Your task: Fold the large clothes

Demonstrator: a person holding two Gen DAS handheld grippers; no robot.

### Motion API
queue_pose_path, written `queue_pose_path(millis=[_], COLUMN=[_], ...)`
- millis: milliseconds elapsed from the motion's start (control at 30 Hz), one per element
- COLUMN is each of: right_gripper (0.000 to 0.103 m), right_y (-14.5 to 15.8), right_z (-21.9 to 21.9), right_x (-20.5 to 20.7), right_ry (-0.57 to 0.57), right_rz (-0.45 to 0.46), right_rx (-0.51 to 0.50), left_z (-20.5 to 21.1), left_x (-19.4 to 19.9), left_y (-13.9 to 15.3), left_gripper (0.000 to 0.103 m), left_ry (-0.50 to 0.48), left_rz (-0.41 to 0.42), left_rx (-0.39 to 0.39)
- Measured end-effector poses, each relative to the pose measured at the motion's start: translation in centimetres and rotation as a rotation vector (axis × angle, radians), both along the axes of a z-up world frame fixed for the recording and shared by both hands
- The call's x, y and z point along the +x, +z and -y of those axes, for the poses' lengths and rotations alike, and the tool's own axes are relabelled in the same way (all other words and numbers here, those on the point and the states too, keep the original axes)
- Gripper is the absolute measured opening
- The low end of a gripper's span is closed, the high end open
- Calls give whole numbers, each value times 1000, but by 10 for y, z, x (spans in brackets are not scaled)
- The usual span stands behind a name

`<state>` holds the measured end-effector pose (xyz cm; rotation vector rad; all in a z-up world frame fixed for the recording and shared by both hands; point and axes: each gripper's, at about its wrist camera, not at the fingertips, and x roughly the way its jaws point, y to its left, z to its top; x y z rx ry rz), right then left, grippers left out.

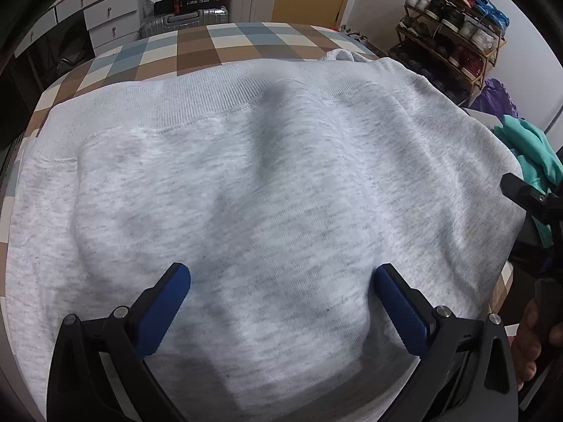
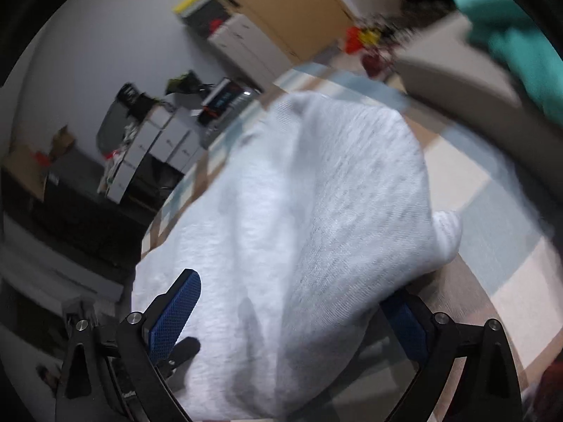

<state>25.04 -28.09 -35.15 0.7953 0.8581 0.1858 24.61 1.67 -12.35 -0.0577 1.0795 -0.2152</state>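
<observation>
Left wrist view shows the grey sweatshirt (image 1: 267, 183) spread over the checkered bedspread (image 1: 225, 40), ribbed hem at the far side, with the left gripper (image 1: 281, 281) spread wide above the near cloth, grasping nothing. Right wrist view is blurred (the camera tilts steeply); the right gripper (image 2: 292, 302) also stands wide, cloth bulging between its fingers unclamped. The risk, I judge: that loose bulge could slide out and undo the fold, or drag toward the teal garment (image 1: 531, 154) just beside the bed.
</observation>
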Motion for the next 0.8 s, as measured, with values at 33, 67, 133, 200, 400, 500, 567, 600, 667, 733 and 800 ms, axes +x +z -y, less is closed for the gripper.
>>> queue_pose_path(millis=[33, 67, 133, 200, 400, 500, 567, 600, 667, 733, 800], right_gripper=[100, 100, 101, 101, 45, 34, 31, 29, 28, 26, 25], right_y=[-8, -15, -8, -3, 4, 35, 55, 61, 83, 107, 126], right_z=[10, 16, 22, 17, 17, 41, 28, 22, 9, 3, 10], right_x=[7, 16, 30, 45, 32, 10, 8, -3, -6, -10, -18], right_ry=[-21, -48, -65, -61, -103, -65, -37, -22, 6, 46, 94], right_rz=[-24, -54, -96, -134, -47, 9, 47, 65, 121, 195, 241], right_rx=[49, 73, 83, 40, -146, -76, -147, -177, -248, -365, -487], left_z=[0, 0, 0, 0, -1, 3, 7, 10, 14, 24, 42], left_x=[0, 0, 1, 0, 2, 3, 4, 4, 6, 8, 11], left_y=[0, 0, -1, -1, 0, -1, -2, -2, -2, -2, -2], left_gripper=[102, 102, 102, 102, 102, 102, 102, 102, 102, 102, 102], left_ry=[1, 2, -1, 2, 3, -13, -16, -17, -14, -26, -61], left_rz=[-1, -1, 1, 7, 14, 23, 21, 20, 16, 14, 19], left_rx=[1, 2, 7, 4, -4, 8, 26, 35, 32, 23, 11])
